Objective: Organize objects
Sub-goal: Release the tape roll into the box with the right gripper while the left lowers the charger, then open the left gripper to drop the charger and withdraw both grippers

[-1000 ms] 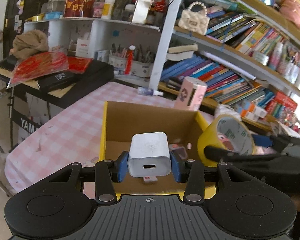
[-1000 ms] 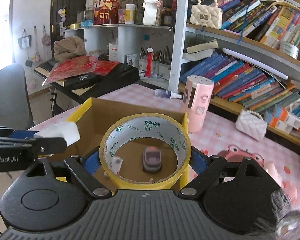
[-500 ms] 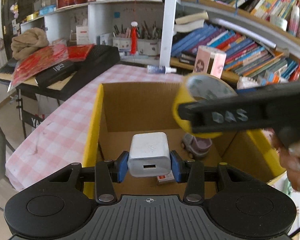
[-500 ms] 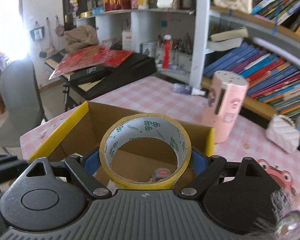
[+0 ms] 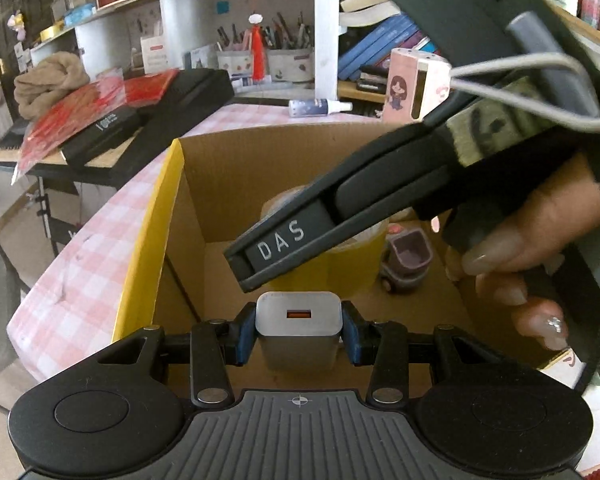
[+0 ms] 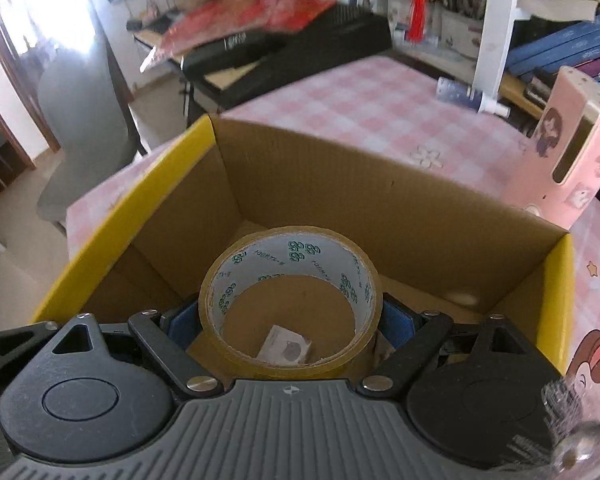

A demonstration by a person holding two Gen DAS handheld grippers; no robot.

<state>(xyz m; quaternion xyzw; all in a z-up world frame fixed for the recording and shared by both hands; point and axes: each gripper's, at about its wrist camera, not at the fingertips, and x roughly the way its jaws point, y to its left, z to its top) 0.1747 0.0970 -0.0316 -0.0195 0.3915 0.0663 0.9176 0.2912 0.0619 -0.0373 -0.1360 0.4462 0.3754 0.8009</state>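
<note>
My left gripper is shut on a white USB charger, held just inside the near side of the open cardboard box with yellow flaps. My right gripper is shut on a roll of yellow tape and holds it down inside the same box. In the left wrist view the right gripper's black body marked DAS crosses over the box, a hand around its handle, and the tape roll shows partly behind it. A small purple toy and a small white card lie on the box floor.
The box stands on a pink checked tablecloth. A pink cartoon box stands behind it, near a small spray bottle. Left of the table is a black keyboard piled with red packets. Bookshelves fill the back, and a grey chair stands at the left.
Both grippers have tilted down and sunk into the box. The right gripper with the tape has come across in front of the left one, and the charger now sits lower over the box floor.
</note>
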